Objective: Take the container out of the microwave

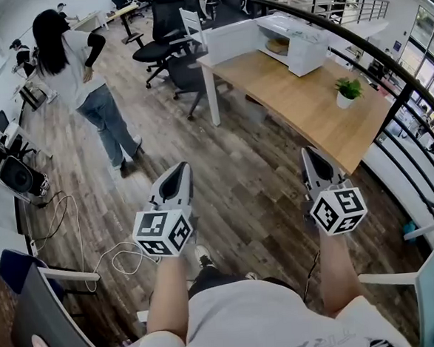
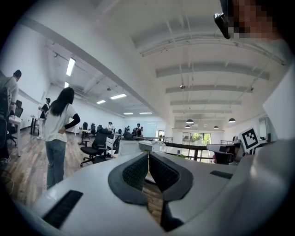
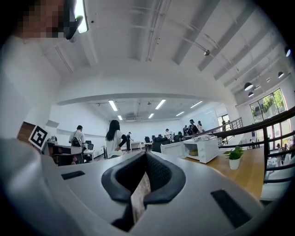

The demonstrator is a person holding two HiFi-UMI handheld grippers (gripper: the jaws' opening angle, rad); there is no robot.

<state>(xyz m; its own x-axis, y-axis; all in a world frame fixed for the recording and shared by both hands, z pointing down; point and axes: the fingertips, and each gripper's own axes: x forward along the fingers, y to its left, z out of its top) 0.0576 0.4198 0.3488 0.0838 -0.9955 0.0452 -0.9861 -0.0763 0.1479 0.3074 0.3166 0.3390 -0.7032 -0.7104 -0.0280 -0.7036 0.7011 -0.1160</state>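
A white microwave point(image 1: 295, 43) stands with its door open at the far end of a wooden table point(image 1: 309, 107); the right gripper view shows the microwave point(image 3: 201, 149) too. Inside sits a tan container point(image 1: 277, 46), which is also the container point(image 3: 194, 152) in the right gripper view. My left gripper point(image 1: 180, 168) and right gripper point(image 1: 310, 153) are held level side by side over the wooden floor, well short of the table. Both are shut and hold nothing. The left gripper point(image 2: 148, 155) has its jaws closed tip to tip, as does the right gripper point(image 3: 146, 156).
A small potted plant point(image 1: 348, 92) stands on the table near its right edge. A person point(image 1: 81, 78) stands on the floor at the far left. Black office chairs point(image 1: 165, 41) crowd the table's far-left corner. A dark railing point(image 1: 400, 82) runs along the right. A cable point(image 1: 78, 249) lies on the floor.
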